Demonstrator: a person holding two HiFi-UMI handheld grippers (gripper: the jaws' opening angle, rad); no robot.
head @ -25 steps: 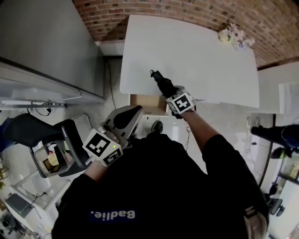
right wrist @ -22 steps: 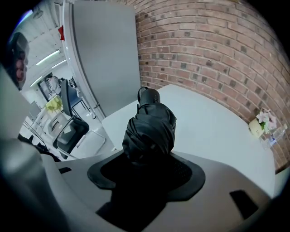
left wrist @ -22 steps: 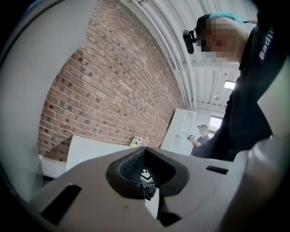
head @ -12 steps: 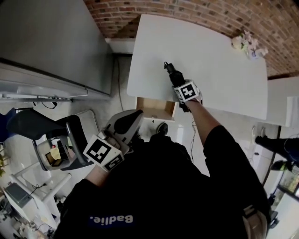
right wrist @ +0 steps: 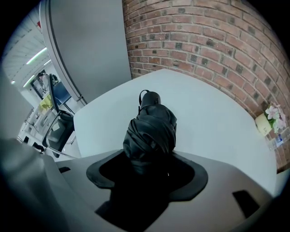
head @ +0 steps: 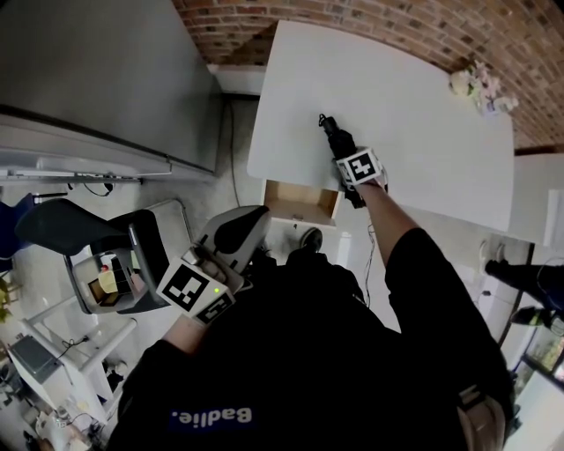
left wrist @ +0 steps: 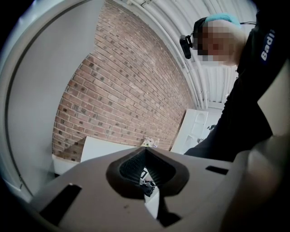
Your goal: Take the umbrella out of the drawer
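Closest to the person's body, the left tool [head: 248, 222] hangs with its jaws shut together and nothing in them. It has no job right now. A little farther out, just under the near edge of the table, the small light-brown wooden drawer [head: 295, 201] is pulled open. The part of its inside that shows is bare. Past it, the right tool [head: 345, 151] reaches out over the big flat white tabletop [head: 423, 132] and points steeply down at it. This tool is wrapped around the fat middle of the black folded cloth umbrella [right wrist: 152, 129]. The umbrella's round end, with a little strap loop, sticks out in front toward the white top. The jaws have just been opening a bit wider, with the umbrella sitting between them and filling the gap. That far end looks very close to the tabletop, but it is too dark there to tell if it touches. So the big part of the job looks done: the umbrella is out of the drawer and up over the tabletop. What seems left is to lay it down, let go all the way and pull the tool back. Farthest away, a small bunch of pale flowers [head: 480, 85] sits at the far corner, next to the red brick wall [head: 414, 26].
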